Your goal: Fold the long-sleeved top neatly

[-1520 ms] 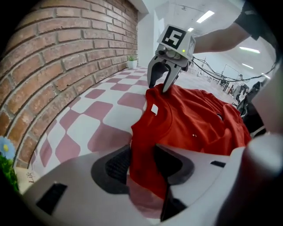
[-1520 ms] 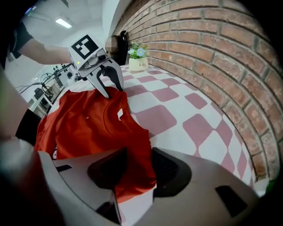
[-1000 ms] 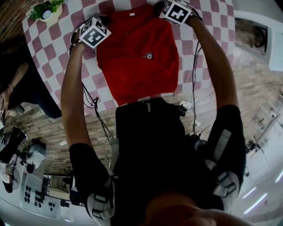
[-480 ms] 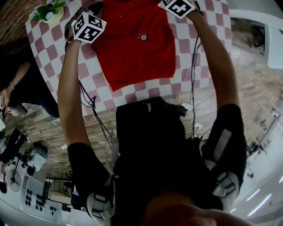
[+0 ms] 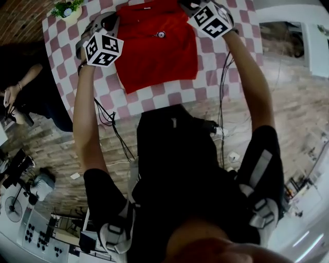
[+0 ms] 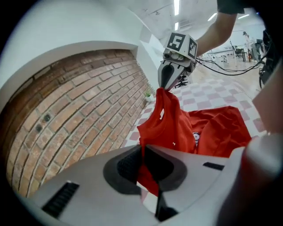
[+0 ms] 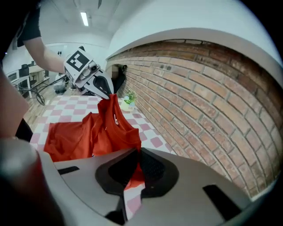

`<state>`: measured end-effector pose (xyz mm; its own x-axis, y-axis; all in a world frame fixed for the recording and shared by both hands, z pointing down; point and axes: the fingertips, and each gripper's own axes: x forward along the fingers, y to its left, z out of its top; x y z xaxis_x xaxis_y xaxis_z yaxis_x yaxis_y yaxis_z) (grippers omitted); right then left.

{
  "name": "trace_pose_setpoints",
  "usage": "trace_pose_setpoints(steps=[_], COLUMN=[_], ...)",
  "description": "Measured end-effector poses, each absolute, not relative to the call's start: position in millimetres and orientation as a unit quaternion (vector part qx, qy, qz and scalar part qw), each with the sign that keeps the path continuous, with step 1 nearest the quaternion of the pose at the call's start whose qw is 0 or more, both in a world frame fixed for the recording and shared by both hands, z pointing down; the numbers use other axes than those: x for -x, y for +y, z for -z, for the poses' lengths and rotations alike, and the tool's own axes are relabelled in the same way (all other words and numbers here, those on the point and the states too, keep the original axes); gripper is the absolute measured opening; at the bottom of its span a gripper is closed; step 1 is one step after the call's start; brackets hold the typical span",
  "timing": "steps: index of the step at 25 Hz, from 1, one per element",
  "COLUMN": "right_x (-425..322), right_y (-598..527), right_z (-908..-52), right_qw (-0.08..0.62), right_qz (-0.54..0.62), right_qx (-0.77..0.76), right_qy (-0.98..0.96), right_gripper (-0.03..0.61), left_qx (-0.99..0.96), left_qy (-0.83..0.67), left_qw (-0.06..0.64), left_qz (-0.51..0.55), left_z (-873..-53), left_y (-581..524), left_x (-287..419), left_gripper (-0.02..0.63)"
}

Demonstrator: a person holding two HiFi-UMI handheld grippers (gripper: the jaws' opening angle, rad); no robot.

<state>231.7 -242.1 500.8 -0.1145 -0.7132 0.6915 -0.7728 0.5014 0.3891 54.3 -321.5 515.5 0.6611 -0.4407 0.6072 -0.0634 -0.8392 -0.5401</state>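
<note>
Both of the person's bare forearms reach straight out over the surface, roughly parallel, each wrist tipped so that its tool points forward and downward. The left hand-held gripper is pinched on the red long-sleeved top at one far corner near the neckline. Its own view shows red cloth squeezed between the dark pads. The right hand-held gripper nips the opposite far corner the same way, with fabric caught between its nearly closed pads.

The top's far edge is lifted and stretched between the two tips, with a white neck label showing. The rest of the garment lies spread on the surface, a small round badge on its chest.

The surface wears a pink-and-white chequered cloth. A small potted plant stands at its far left corner beside a curved brick wall. Cables trail from the left forearm over the near edge. Another person is at the left, on the wood-patterned floor.
</note>
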Motion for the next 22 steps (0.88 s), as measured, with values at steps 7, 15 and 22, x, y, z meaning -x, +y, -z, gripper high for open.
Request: trace_pose_setpoints(steps=[7,15,22], right_x=[-184,-143,-124], right_y=[-137,-51,-8], right_z=[-486,-519,-556], right_qw=[0.422,0.428,0.435], right_qz=[-0.008,-0.029,-0.050], right_qx=[-0.495,-0.473,-0.464], right_qy=[-0.759,-0.770,-0.770], right_gripper=[0.023,0.021,0.021], left_qx=[0.883,0.880,0.868], left_qy=[0.173,0.159,0.134], left_qw=[0.247,0.229,0.238], left_qz=[0.360,0.384,0.414], left_z=[-501,-533,-572], left_y=[-221,-138,-90], left_x=[-7,32,54], left_gripper=[0.026,0.026,0.025])
